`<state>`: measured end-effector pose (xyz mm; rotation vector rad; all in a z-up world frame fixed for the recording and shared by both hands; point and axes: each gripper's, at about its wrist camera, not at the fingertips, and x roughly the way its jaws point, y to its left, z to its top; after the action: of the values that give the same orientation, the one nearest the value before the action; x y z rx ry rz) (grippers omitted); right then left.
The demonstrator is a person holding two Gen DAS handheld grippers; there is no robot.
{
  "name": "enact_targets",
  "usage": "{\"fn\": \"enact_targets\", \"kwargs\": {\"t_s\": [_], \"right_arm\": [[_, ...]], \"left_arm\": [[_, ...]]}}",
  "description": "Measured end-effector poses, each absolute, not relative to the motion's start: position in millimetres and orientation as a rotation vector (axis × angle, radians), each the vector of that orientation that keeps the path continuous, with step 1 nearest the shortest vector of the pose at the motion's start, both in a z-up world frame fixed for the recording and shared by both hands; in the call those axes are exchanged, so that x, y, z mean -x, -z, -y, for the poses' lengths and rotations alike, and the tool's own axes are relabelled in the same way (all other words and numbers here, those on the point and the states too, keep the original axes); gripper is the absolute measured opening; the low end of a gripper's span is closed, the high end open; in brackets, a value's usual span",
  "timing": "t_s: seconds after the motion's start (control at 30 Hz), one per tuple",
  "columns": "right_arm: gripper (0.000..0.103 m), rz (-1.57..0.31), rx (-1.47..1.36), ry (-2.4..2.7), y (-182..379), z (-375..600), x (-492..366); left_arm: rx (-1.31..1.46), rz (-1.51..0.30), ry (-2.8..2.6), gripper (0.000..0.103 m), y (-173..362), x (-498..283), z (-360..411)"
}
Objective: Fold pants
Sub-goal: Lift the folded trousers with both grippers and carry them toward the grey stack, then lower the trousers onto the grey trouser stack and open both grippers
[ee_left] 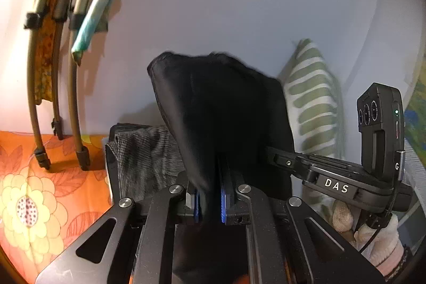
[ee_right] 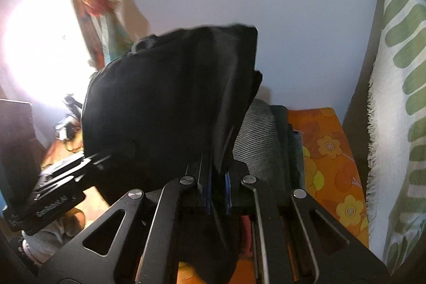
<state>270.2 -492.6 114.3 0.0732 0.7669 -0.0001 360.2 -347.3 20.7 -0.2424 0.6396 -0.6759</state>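
Black pants (ee_left: 221, 108) being pinched and lifted above orange floral bedding (ee_left: 40, 190), left hand-held gripper (ee_left: 210, 204) and right hand-held gripper (ee_right: 218, 188) both clamping fabric, near grey folded clothes (ee_left: 143, 153) and striped pillow (ee_right: 399, 71).

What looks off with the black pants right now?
The black pants are bunched and lifted off the bed, pinched in both the left tool and right tool. Nothing looks damaged or spilled.
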Motion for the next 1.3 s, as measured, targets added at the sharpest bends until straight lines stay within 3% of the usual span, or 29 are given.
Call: {"fn": "enact_targets", "kwargs": {"t_s": [0.37,0.5,0.67,0.97,1.07,1.23,1.3], "right_arm": [[0.011,-0.799,-0.051,0.111,-68,520,-327],[0.028,-0.798,-0.038,0.197,-64,532,-334],[0.029,-0.782,-0.046,0.283,-75,551,-321],[0.029,-0.761,-0.074,0.301,-93,553,-277],[0.031,-0.748,-0.079,0.293,-100,542,-259],[0.033,-0.717,-0.098,0.271,-114,526,-221],[0.04,-0.701,-0.128,0.26,-118,521,-203]], "left_arm": [[0.121,-0.67,0.493,0.021,6,-400,358],[0.055,-0.676,0.437,0.028,10,-407,361],[0.03,-0.675,0.376,0.03,5,-408,351],[0.06,-0.686,0.379,0.031,-22,-370,329],[0.05,-0.668,0.394,0.043,-37,-345,325],[0.035,-0.643,0.427,0.048,-52,-307,318],[0.032,-0.63,0.439,0.053,-57,-292,315]]}}
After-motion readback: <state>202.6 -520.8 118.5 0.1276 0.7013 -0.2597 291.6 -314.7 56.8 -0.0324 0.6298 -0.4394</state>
